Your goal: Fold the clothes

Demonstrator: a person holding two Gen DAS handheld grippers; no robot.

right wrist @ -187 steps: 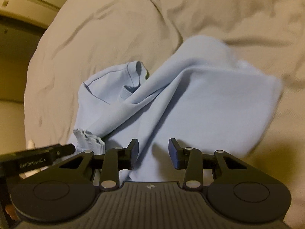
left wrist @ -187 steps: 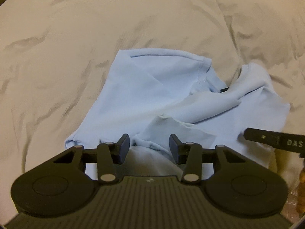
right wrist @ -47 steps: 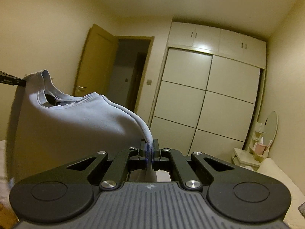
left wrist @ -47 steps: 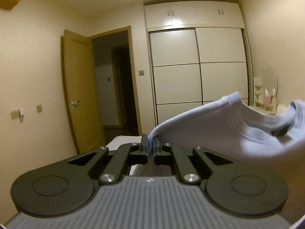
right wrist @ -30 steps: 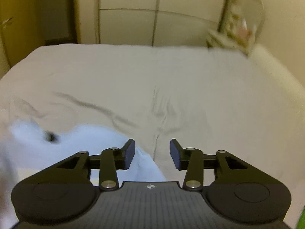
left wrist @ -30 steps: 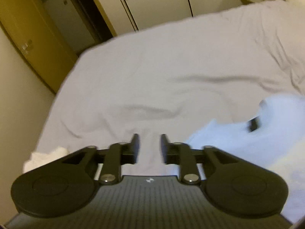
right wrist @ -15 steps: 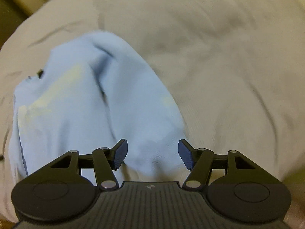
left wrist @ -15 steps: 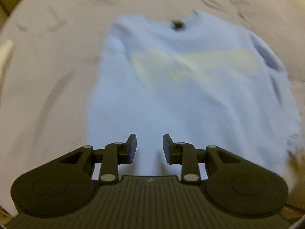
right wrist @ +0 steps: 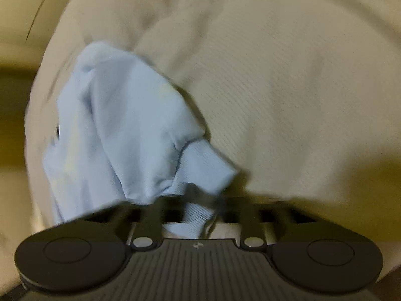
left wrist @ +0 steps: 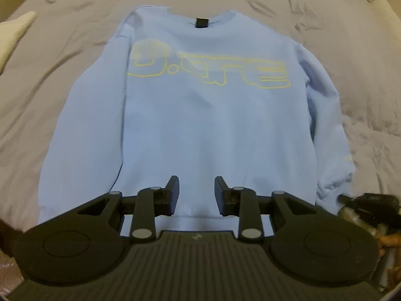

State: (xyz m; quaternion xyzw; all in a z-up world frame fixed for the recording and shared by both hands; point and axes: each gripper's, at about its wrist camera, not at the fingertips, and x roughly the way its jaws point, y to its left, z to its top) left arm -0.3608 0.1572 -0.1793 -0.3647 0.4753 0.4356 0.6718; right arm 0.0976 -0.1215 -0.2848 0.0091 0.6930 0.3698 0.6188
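Observation:
A light blue sweatshirt (left wrist: 213, 125) with yellow outlined letters lies flat and face up on the bed, its collar and black label (left wrist: 201, 22) at the far end. My left gripper (left wrist: 196, 185) hovers over the hem, open, with nothing pinched between its fingers. In the right wrist view, which is blurred, my right gripper (right wrist: 203, 195) is shut on the ribbed cuff (right wrist: 208, 165) of the right sleeve (right wrist: 130, 125). That gripper (left wrist: 363, 198) also shows dark at the sleeve's end in the left wrist view.
The cream bed sheet (left wrist: 62, 37) is wrinkled all around the sweatshirt and fills the right wrist view (right wrist: 300, 87). A white folded cloth (left wrist: 15, 30) lies at the far left. The bed's edge drops away at the left (right wrist: 15, 95).
My right gripper dropped onto the sleeve end and closed on the cuff. My left gripper moved nearer the hem, still open; the sweatshirt now lies flat.

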